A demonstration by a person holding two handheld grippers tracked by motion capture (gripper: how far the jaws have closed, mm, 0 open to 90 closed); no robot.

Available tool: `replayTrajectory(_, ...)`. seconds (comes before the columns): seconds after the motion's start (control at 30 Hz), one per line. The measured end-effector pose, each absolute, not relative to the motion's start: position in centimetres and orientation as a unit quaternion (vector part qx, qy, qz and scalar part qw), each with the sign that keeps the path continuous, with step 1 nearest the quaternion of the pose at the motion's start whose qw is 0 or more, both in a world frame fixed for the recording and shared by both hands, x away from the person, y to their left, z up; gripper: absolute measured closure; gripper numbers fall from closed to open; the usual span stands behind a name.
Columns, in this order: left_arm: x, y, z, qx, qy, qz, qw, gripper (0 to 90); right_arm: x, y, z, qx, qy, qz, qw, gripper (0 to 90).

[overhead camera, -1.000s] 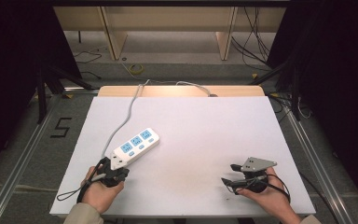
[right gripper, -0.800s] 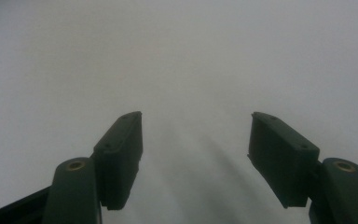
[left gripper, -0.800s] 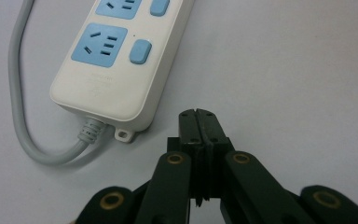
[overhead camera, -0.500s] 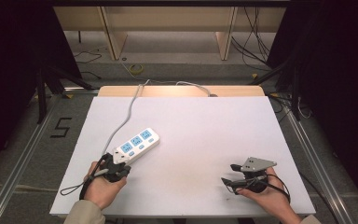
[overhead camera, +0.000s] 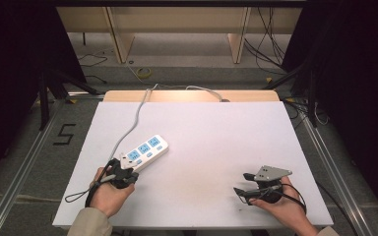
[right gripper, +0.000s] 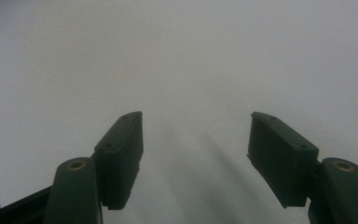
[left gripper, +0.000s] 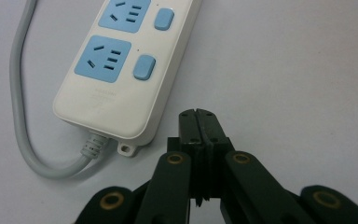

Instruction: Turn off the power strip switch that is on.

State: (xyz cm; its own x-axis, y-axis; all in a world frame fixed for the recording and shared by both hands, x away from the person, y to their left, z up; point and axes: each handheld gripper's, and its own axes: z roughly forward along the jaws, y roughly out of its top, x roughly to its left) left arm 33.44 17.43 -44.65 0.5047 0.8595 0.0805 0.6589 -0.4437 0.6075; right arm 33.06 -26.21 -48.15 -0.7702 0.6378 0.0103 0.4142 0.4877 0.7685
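Left gripper (left gripper: 196, 116), jaws closed, beside power strip (left gripper: 126, 70); right gripper (right gripper: 196, 140) jaws wide.

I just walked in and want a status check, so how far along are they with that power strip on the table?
Nothing looks done yet: the power strip lies flat on the table, its cable trailing off the far edge. In hand: the left gripper, jaws shut and empty, sits beside the strip's cable end. The right gripper waits open over bare table. Any handling of the strip is left.
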Motion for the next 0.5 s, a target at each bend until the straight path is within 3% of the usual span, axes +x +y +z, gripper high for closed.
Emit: replayTrajectory(0.5,34.0,17.39,-44.31,0.827,0.461,0.191,0.258,89.9,33.07,-26.21,-48.16,0.309,0.851,0.401,0.14,36.4)
